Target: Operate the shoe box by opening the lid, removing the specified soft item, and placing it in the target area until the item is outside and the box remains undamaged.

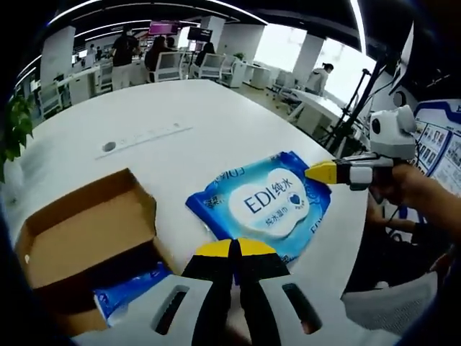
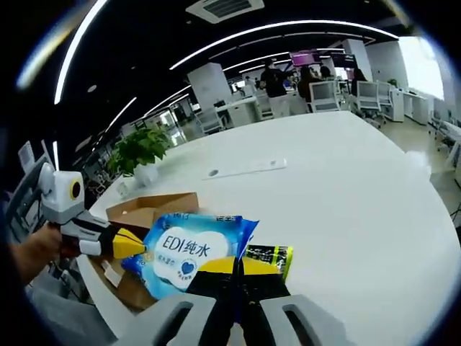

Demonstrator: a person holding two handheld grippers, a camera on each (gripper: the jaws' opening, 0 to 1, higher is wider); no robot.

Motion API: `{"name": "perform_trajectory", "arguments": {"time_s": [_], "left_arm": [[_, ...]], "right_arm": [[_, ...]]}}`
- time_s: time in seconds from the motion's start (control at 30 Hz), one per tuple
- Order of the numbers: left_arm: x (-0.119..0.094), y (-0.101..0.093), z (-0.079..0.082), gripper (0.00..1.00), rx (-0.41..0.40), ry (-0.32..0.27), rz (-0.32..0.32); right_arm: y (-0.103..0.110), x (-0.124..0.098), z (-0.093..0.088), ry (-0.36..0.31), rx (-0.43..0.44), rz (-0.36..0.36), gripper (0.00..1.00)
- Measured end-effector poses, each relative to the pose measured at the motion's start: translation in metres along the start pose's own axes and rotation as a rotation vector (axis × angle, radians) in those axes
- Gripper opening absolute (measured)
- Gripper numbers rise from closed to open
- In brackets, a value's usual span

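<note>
A blue and white wipes pack (image 1: 263,202) lies flat on the white table (image 1: 180,144), just right of the open brown shoe box (image 1: 86,241). My left gripper (image 1: 234,249) is shut, and its yellow tips pinch the pack's near edge. My right gripper (image 1: 320,171) comes in from the right, with its tips closed on the pack's far right corner. In the right gripper view the pack (image 2: 189,249) sits between my right gripper (image 2: 234,265) and my left gripper (image 2: 133,244), with the box (image 2: 155,205) behind it. A second blue pack (image 1: 130,288) lies inside the box.
A black and yellow-green packet (image 2: 268,256) lies beside the pack. A long white strip (image 1: 144,137) rests farther out on the table. A potted plant (image 2: 137,151) stands at the table's edge. Office chairs, desks and people are far behind.
</note>
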State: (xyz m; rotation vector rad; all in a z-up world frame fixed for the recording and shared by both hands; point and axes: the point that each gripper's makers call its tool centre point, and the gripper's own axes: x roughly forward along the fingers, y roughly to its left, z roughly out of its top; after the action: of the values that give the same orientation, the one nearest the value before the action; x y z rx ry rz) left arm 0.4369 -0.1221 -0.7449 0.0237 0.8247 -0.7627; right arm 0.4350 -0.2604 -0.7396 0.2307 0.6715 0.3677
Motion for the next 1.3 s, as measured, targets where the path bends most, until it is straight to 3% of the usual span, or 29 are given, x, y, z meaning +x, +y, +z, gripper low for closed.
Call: {"name": "perform_trajectory", "arguments": {"time_s": [0.37, 1.3], "left_arm": [[0.025, -0.004, -0.002, 0.00, 0.013, 0.039, 0.000], [0.063, 0.011, -0.026, 0.00, 0.034, 0.136, 0.030]], "right_arm": [[-0.028, 0.011, -0.009, 0.020, 0.019, -0.019, 0.00], [-0.049, 0.043, -0.035, 0.099, 0.010, -0.019, 0.00]]}}
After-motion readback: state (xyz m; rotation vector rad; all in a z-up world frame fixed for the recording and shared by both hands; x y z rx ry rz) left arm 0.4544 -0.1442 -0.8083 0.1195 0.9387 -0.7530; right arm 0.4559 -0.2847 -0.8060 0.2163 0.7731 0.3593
